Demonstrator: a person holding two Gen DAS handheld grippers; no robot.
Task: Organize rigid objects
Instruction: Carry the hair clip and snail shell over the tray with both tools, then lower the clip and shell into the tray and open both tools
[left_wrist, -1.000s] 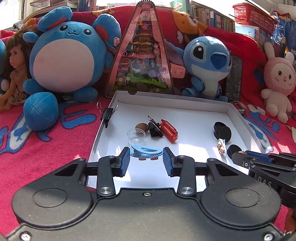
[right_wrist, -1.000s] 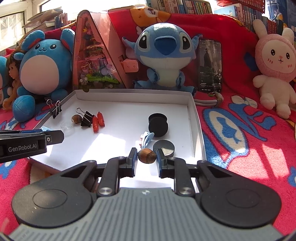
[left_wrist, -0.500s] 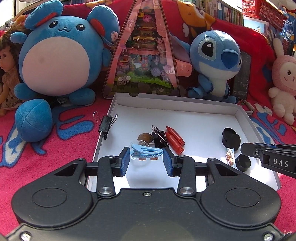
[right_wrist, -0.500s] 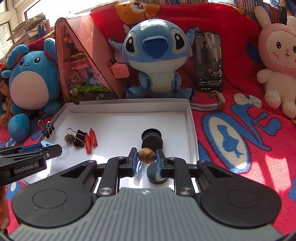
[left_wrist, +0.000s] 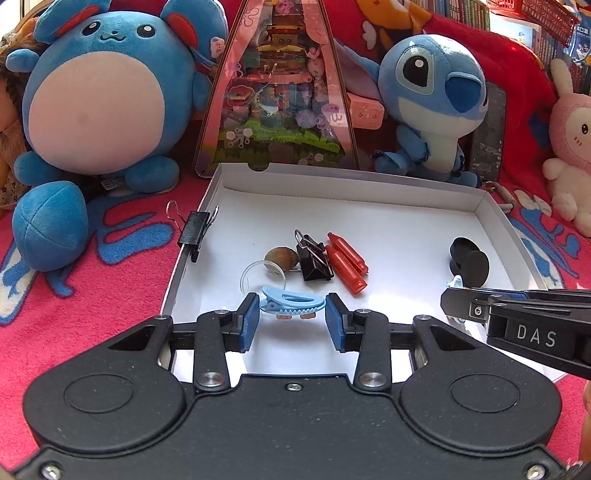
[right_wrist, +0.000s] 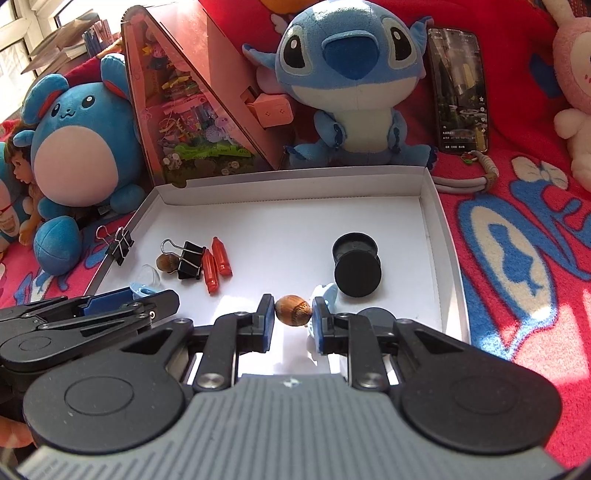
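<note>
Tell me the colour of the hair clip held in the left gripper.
Light blue; the hair clip shows best in the left wrist view, between the left gripper pads.

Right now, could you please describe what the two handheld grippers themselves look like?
Both are matte black plastic with blue pads, silver pivot screws and two round raised discs on the body. The left gripper bears white "GenRobot.AI" lettering on its side; the right gripper has a ribbed grey centre panel and "DAS" in white.

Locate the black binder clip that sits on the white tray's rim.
Left wrist view: black binder clip straddles the white tray's left wall, left of the brown nut.
</note>
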